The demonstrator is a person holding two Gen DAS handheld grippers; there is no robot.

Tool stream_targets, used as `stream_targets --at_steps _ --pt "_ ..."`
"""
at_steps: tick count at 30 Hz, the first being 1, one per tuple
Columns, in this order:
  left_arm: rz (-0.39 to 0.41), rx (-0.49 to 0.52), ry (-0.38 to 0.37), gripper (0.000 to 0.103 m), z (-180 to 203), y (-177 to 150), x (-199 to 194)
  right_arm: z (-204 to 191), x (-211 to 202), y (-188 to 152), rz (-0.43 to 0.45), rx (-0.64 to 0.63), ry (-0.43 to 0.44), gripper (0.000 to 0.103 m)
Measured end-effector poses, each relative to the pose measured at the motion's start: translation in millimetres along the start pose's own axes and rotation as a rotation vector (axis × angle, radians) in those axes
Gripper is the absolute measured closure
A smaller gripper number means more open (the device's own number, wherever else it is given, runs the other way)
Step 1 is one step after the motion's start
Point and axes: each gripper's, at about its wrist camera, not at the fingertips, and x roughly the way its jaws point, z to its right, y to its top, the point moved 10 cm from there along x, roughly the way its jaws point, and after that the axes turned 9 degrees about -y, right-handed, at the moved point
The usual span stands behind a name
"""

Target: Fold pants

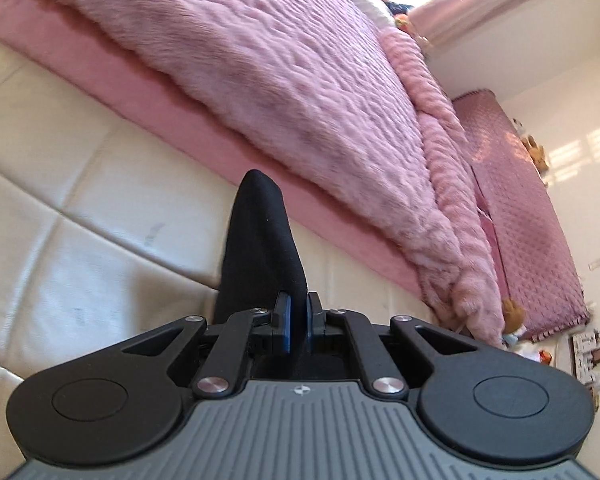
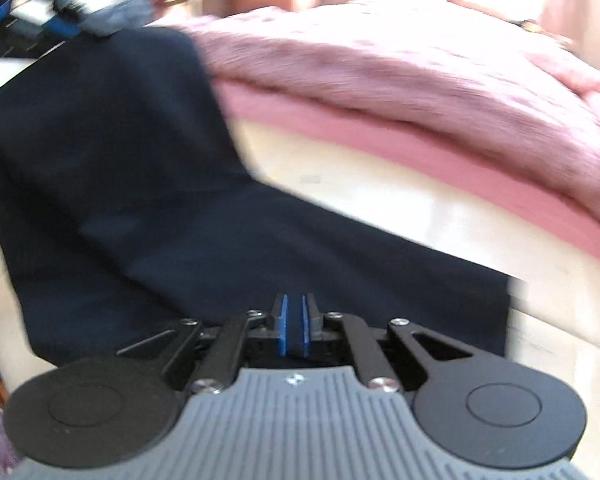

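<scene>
tongs (image 1: 299, 322) | black linkages | blue pads | silver screws | grey ribbed housing

A cream quilted bed (image 1: 80, 200) carries dark pants (image 2: 120, 160) and a pink fuzzy blanket (image 1: 280, 60).

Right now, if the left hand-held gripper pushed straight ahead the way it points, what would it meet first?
The left hand-held gripper is shut on the black fabric pants, so that fold leads. Beyond it, probably the cream quilted surface, then the pink fluffy blanket; depth is unclear.
</scene>
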Motion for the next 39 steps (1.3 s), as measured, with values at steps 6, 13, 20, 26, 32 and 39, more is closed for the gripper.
stream_targets --at_steps 6,13,20,26,32,39 --pt "-0.045 0.047 -0.029 0.097 54.4 -22.7 39.3 101.5 -30.3 -36.6 -0.054 0.201 -0.144 0.068" --pt "-0.146 0.088 -0.025 0.097 100.6 -64.2 104.4 135.1 -33.5 -80.6 -0.093 0.417 -0.084 0.087" --pt "-0.243 0.112 0.036 0.097 105.8 -103.1 162.9 121.8 -16.3 -102.1 -0.124 0.48 -0.018 0.091" --pt "-0.329 0.108 0.096 0.097 95.3 -133.9 212.3 123.7 -13.4 -100.9 -0.115 0.495 0.02 0.091" --pt "-0.389 0.081 0.141 0.097 78.2 -153.0 253.1 125.0 -7.7 -101.3 -0.11 0.491 0.037 0.091" --pt "-0.442 0.052 0.096 0.089 73.7 -160.4 257.3 125.2 -6.9 -99.0 -0.115 0.48 0.034 0.091"
